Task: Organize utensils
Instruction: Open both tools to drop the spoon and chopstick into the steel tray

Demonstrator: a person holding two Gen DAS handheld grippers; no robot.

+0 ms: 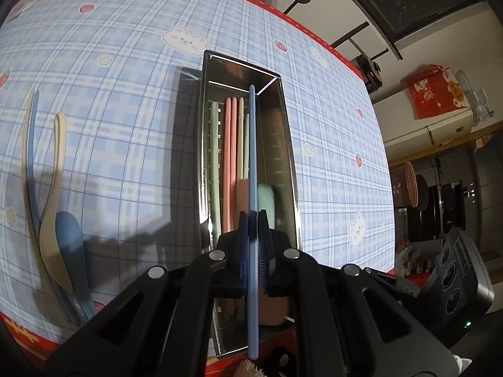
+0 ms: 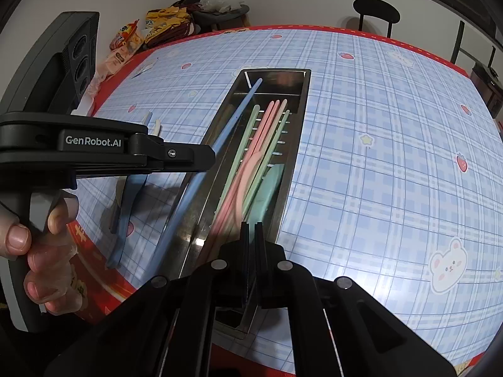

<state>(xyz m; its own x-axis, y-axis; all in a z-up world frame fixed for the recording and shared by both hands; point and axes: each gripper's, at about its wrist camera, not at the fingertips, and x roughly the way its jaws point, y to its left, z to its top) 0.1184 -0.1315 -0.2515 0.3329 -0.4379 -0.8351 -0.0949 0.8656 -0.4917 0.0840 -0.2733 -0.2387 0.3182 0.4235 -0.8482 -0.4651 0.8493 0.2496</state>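
While our left gripper (image 1: 253, 220) clamps the blue chopstick (image 1: 252, 144) above the steel utensil box (image 1: 290, 157), tip ahead of the jaws, a tilt could drop it outside. Right gripper (image 2: 251, 229): nearly shut on the box's near wall.

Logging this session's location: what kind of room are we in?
Probably a home dining room or kitchen: a table under a plaid bunny-print cover, a round-backed chair behind it, snack bags nearby, a steel utensil box holding chopsticks.

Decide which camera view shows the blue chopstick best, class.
The right wrist view: the blue chopstick runs full length, side-on, in the left gripper. The left wrist view shows it edge-on, partly hidden by the jaws.
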